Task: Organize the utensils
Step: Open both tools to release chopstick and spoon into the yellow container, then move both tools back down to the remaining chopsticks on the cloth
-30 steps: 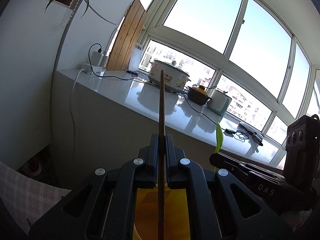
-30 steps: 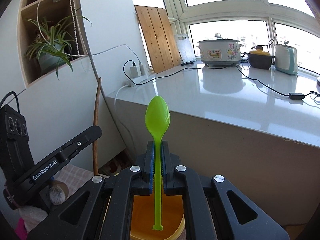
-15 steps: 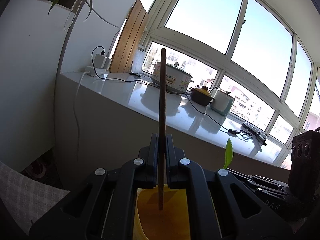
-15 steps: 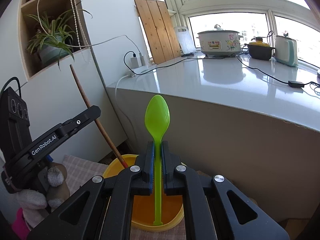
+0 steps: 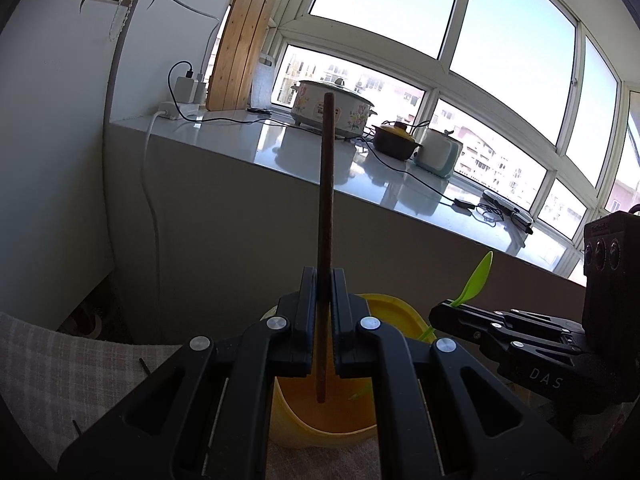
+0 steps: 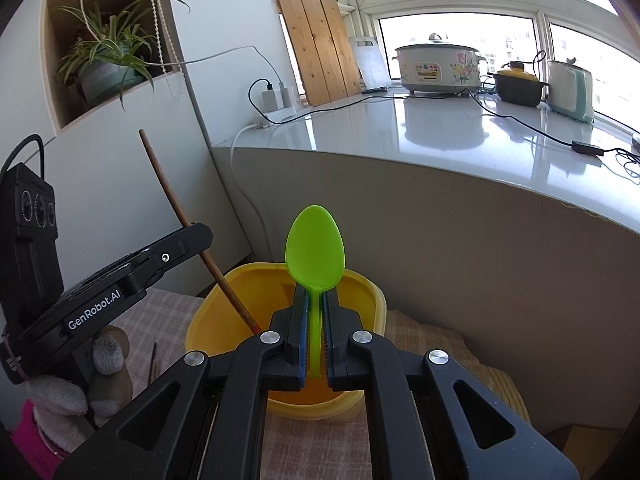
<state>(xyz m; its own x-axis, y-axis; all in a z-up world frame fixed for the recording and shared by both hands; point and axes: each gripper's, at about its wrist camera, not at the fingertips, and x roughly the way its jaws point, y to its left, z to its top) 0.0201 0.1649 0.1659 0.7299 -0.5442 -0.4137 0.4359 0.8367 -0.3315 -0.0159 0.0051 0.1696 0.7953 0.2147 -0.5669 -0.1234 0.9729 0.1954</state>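
Both grippers have dropped toward the yellow container since the earlier frames, which now shows its full rim where only a patch of its interior showed before. Left gripper [image 5: 320, 280]: fingers closed on the brown chopstick [image 5: 326, 200], held near upright, lower tip hanging inside the container mouth, not seen touching the floor of it. Right gripper [image 6: 315, 300]: fingers closed on the handle of the green spoon [image 6: 315, 244], bowl end up at 12 o'clock, handle end pointing down into the yellow container [image 6: 372, 292]. In the right wrist view the chopstick leans in from 10 o'clock and its red-tipped end sits inside the container near the left wall. Judgement on progress: both utensils are over or partly inside the container but neither is released; what is left is to lower a little and open both sets of fingers so the pieces stand in it. One thin dark stick [image 6: 153, 362] lies on the cloth at 8 o'clock of the container, possibly another piece to collect; cannot tell. Container rests on a checked cloth surface [image 6: 160, 320]. Beyond, at 12 to 2 o'clock, a white countertop [image 6: 440, 136] carries a flowered cooker [image 6: 438, 68], a dark pot with yellow lid [image 6: 518, 86], a pale kettle [image 6: 570, 90], cables, and a wooden board [image 6: 316, 40] against the window. Potted plant [image 6: 104, 64] in a wall niche at 10 o'clock.
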